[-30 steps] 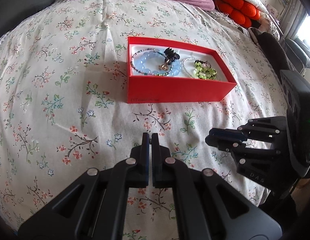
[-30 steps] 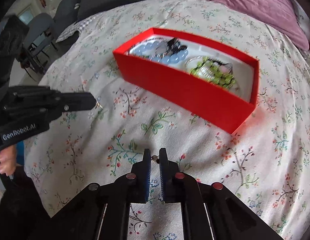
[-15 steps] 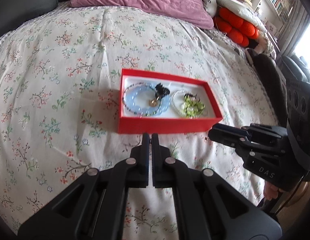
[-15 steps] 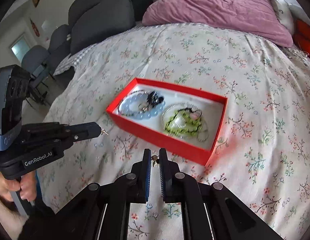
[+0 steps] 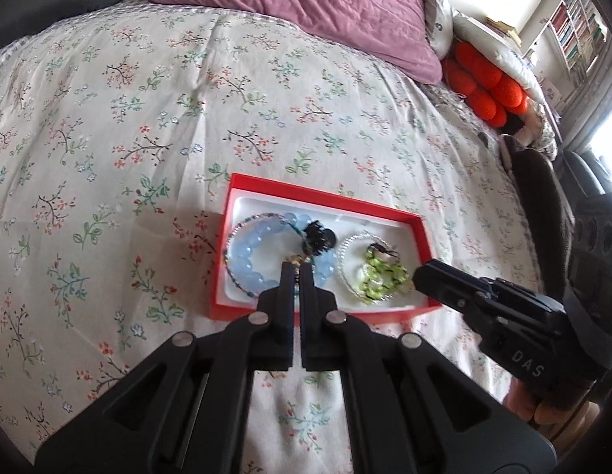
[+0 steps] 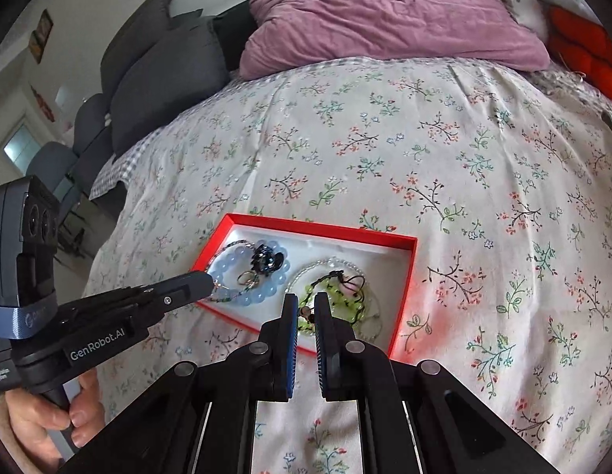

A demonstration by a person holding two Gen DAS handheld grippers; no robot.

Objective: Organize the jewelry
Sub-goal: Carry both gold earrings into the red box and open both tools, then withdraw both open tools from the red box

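A red box (image 5: 321,197) (image 6: 404,300) with a white lining sits on the floral bedspread. It holds a pale blue bead bracelet (image 5: 246,260) (image 6: 230,264), a black ornament (image 5: 317,237) (image 6: 268,258), a green bead bracelet (image 5: 381,272) (image 6: 345,292) and a clear bead ring. My left gripper (image 5: 296,270) hovers over the blue bracelet, shut on a tiny earring. My right gripper (image 6: 304,308) hovers over the green bracelet, shut on a small stud earring (image 6: 306,312).
A purple pillow (image 5: 325,4) (image 6: 385,12) lies at the head of the bed. Orange cushions (image 5: 483,83) sit to the right, grey cushions (image 6: 159,67) to the left. The flowered bedspread (image 5: 108,158) spreads around the box.
Both grippers have risen and moved forward from in front of the box to above it. Each stays shut on its small earring.
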